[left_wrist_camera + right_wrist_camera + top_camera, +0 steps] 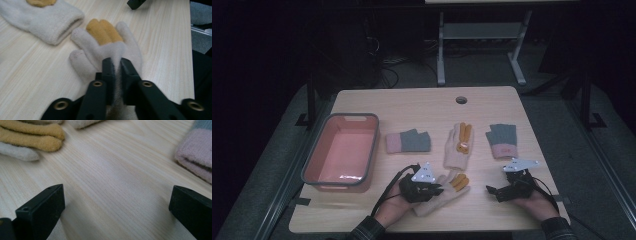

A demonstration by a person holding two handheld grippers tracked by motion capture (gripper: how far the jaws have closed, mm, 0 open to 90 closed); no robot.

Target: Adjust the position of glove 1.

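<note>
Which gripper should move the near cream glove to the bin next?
Left. The left gripper is already pinched on the near cream glove and sits on the bin's side. The right gripper is open over bare table, holding nothing, farther from the bin.

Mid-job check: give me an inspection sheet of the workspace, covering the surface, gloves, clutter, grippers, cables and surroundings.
Surface: light wood table with a round grommet hole.
Job's things: near cream glove, pinched at the palm; second cream glove behind it; pink tub at left, empty.
Clutter: two grey-pink gloves lying flat.
Grippers: left gripper shut on a fold of the near cream glove; right gripper open over bare wood.
Cables: one trails from each gripper.
Surroundings: dark floor, grey table frame behind.
</note>
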